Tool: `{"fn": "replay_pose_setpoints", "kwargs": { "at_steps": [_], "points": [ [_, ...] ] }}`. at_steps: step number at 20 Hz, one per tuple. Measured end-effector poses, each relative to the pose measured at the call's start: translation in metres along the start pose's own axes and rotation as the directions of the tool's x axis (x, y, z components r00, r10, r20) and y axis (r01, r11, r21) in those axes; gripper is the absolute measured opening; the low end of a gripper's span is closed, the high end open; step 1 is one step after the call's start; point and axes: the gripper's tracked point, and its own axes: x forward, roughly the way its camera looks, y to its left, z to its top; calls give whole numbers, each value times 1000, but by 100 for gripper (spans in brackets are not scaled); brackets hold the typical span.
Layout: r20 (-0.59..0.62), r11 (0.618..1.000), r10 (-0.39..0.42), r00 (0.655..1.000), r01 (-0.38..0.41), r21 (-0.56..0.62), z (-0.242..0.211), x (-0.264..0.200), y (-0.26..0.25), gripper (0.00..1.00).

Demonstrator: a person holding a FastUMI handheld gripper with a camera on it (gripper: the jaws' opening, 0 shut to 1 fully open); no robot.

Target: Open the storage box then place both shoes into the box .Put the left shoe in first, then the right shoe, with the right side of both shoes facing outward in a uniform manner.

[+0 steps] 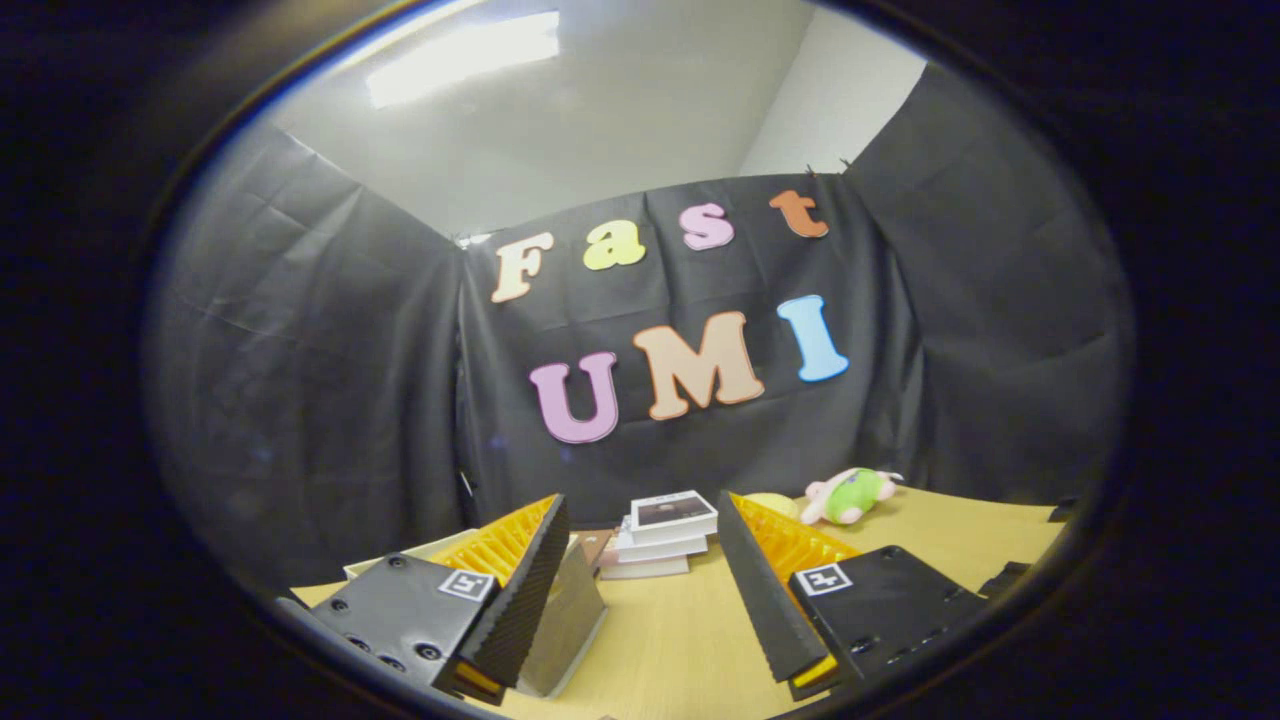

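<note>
**Box edge beside the left finger, shoes not yet found**

A pale, flat-topped box-like thing (420, 553) shows just beyond the left finger, its light rim running away toward the booth's wall; this may be the storage box, though too little of it is visible to be sure. A grey slanted panel (565, 620) leans right against the inner side of the left finger, and whether it belongs to that box cannot be told. No shoe can be picked out from here.

The gripper (640, 600) is held with its fingers wide apart and nothing between them but bare wood-coloured tabletop (670, 640). The camera is tilted upward, so most of the working surface lies below the fingers' line.

Straight ahead, beyond the gap, sits a small stack of white books (662, 540). Further right and behind the right finger lies a pink and green plush toy (850, 495), with a yellow rounded thing (772, 503) beside it.

By judgement, the opening move calls for dipping and swinging left toward the pale box; the open room lies between and right of the fingers.
</note>
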Motion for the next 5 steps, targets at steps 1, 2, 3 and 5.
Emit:
{"fn": "replay_pose_setpoints", "kwargs": {
  "at_steps": [1,2,3,5],
  "points": [
    [-4,1000,3,1000,-3,-12,-6,0,-2,93],
    [-10,1000,-1,1000,1,-25,-13,-1,-4,93],
    [-18,999,-5,1000,4,-42,-19,-2,-6,93],
    [-30,996,-16,999,13,-90,-30,-2,-8,93]
  ]
}}
